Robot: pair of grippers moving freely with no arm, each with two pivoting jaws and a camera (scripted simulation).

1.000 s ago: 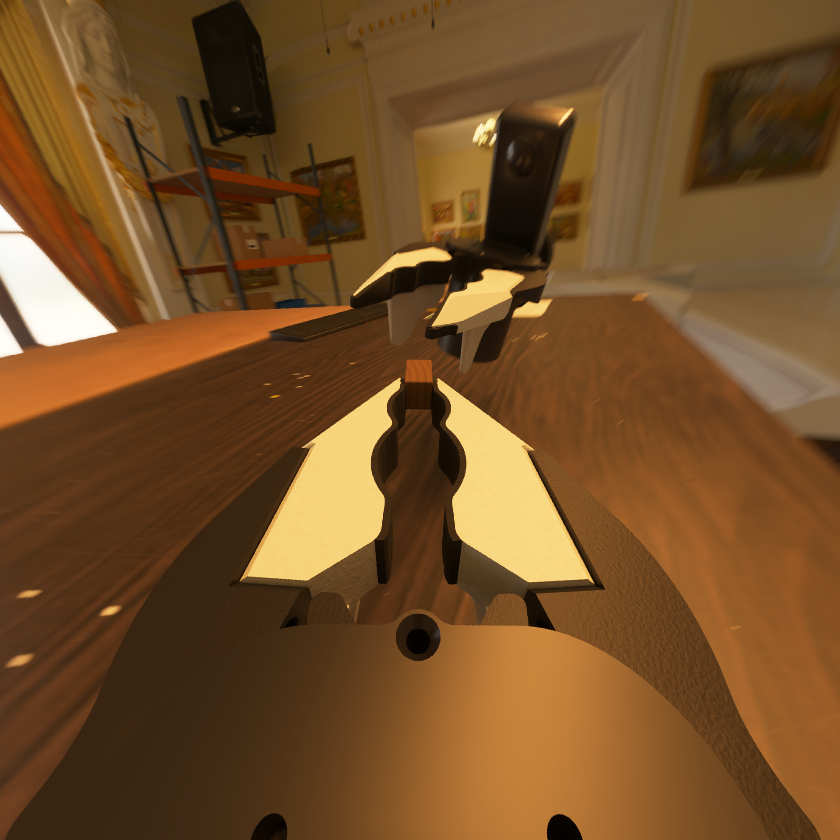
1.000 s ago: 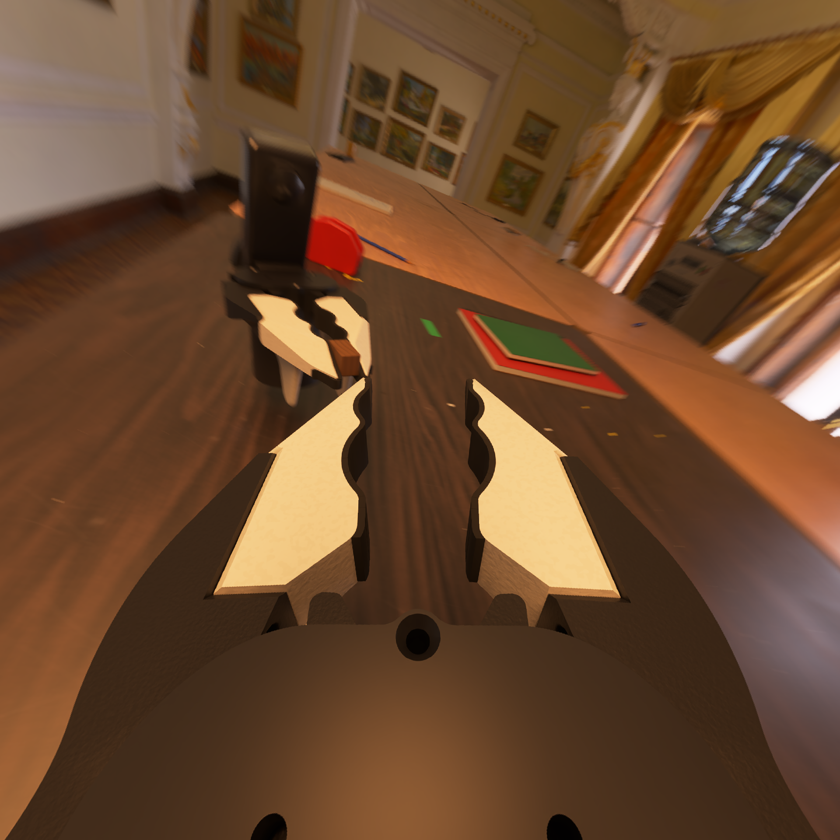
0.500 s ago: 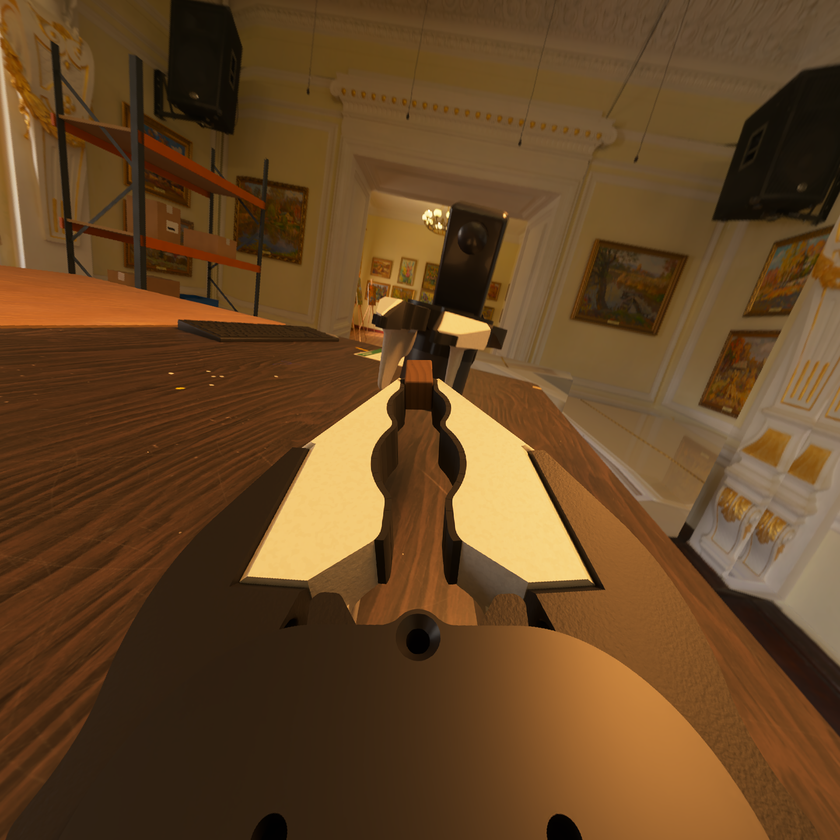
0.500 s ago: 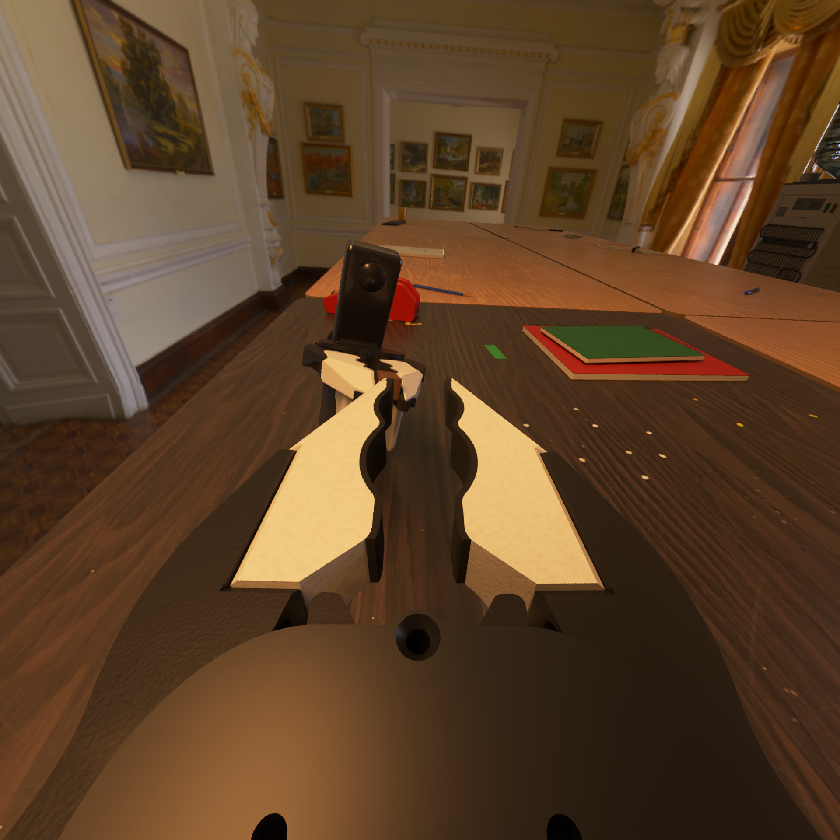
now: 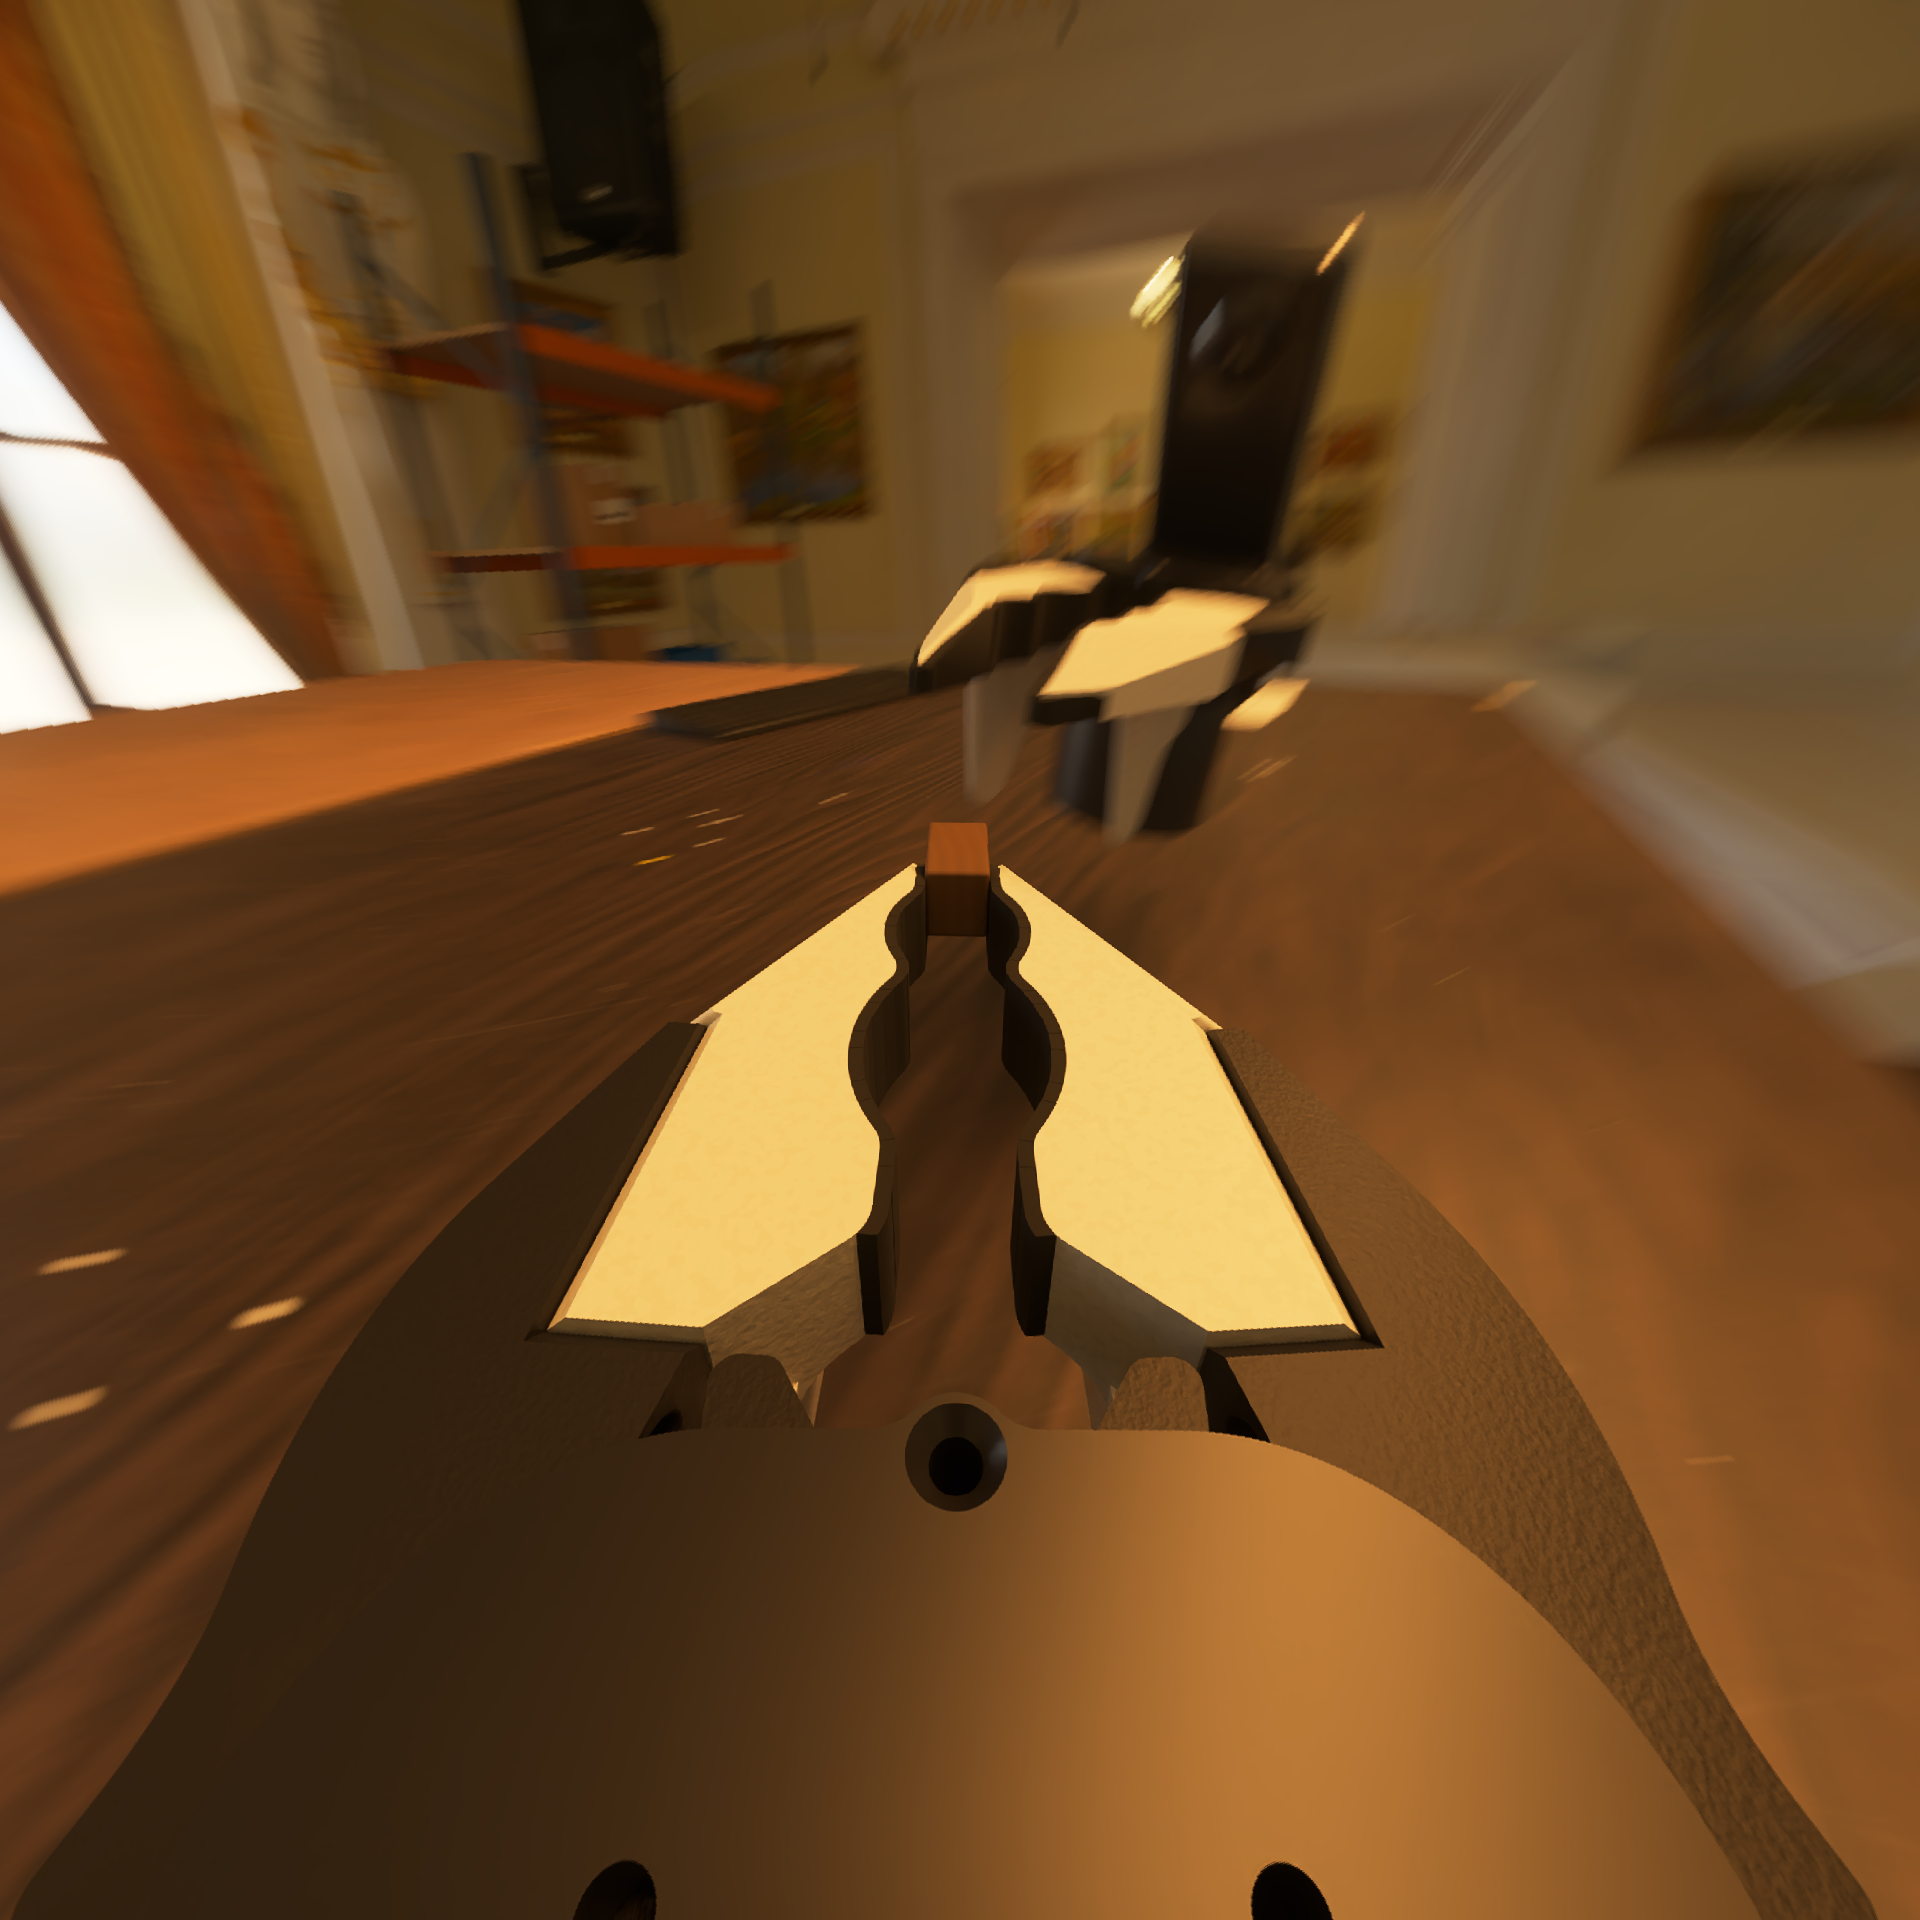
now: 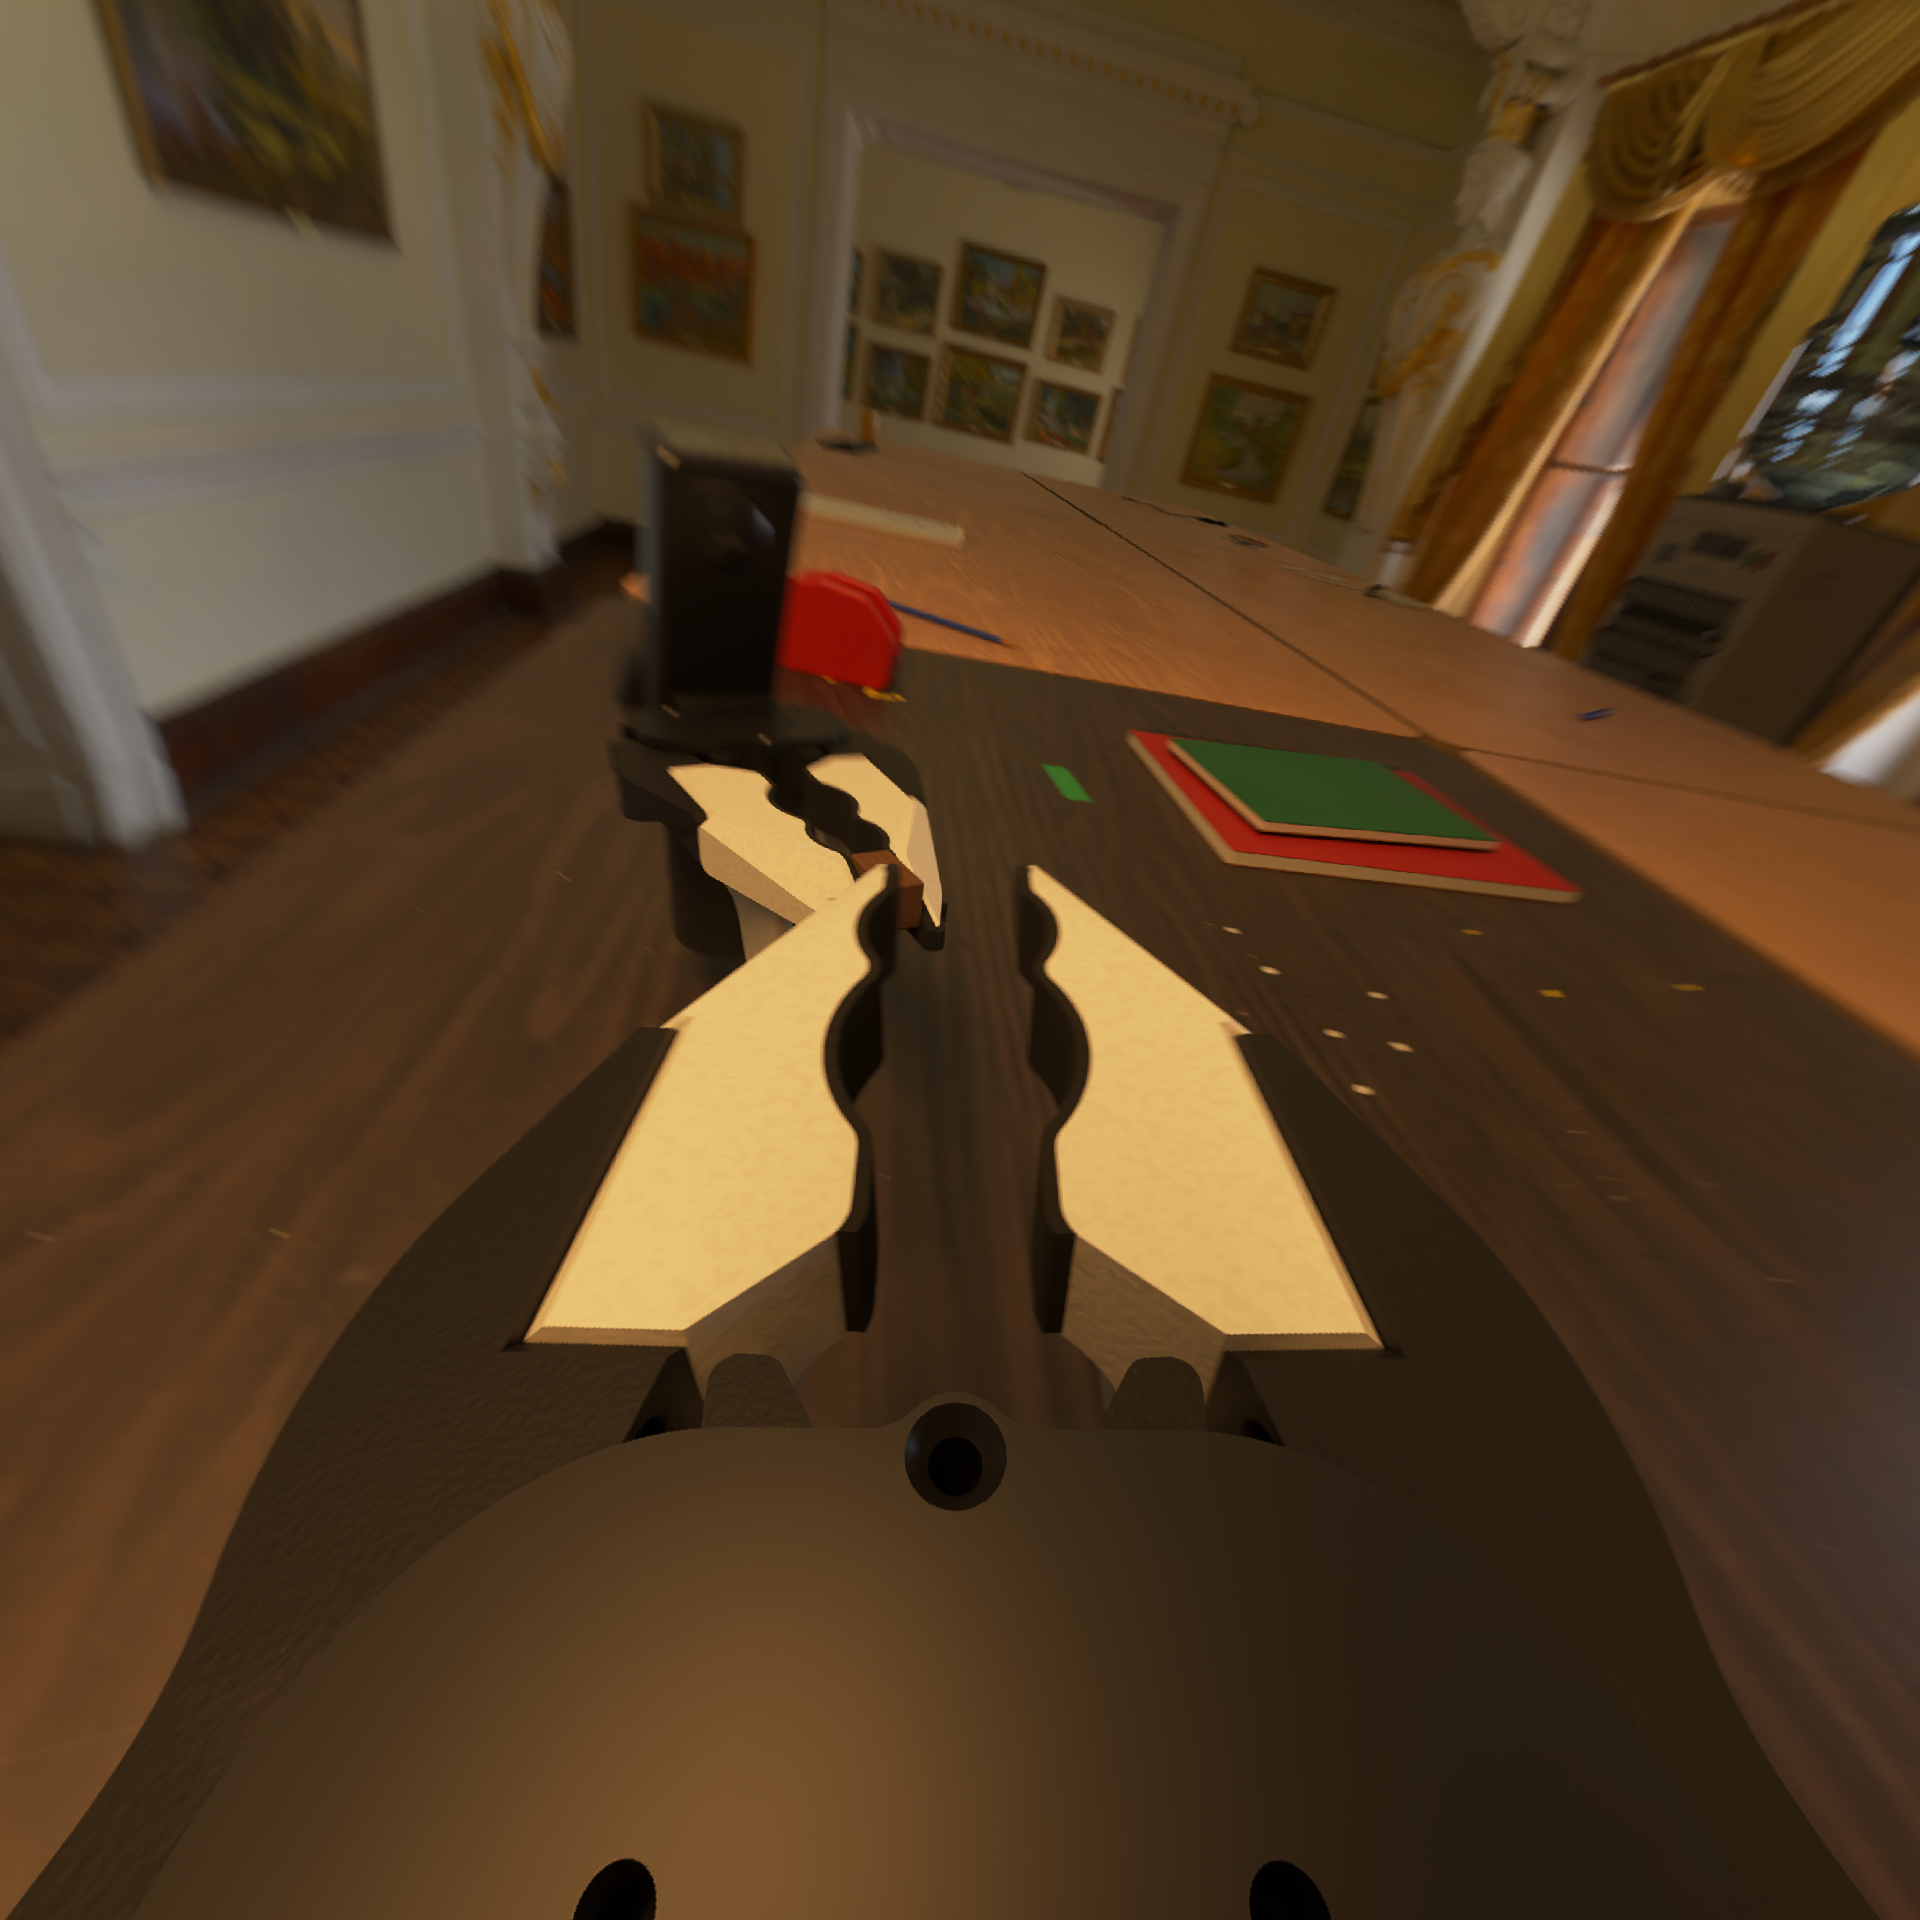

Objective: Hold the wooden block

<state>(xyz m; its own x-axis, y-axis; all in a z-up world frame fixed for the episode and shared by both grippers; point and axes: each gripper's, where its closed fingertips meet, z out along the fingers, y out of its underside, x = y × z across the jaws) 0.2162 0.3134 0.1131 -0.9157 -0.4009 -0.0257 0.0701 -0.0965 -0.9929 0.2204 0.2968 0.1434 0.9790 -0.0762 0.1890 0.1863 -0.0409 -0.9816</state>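
Note:
The wooden block [image 5: 956, 878] is a small reddish-brown piece pinched between the fingertips of my left gripper [image 5: 958, 896], low over the dark wooden table [image 5: 416, 1039]. My right gripper [image 5: 1055, 792] hangs open and empty just beyond the block, up and to the right. In the right wrist view, my right gripper [image 6: 958, 878] is open with only table between its jaws. The left gripper [image 6: 899, 894] faces it, tilted down. The block [image 6: 906, 899] sits just past my right gripper's left fingertip, which partly hides it.
Stacked red and green boards [image 6: 1340, 821] lie on the table to the right, with a small green piece [image 6: 1067, 781] near them. A red object [image 6: 836, 634] lies behind the left gripper. A dark flat keyboard [image 5: 790, 701] lies far back. The table edge drops to the floor [image 6: 156, 883].
Both views have swung and now blur. My left gripper has kept hold of the block. My right gripper's jaws stand narrower than one second ago, and it sits up and right of the block.

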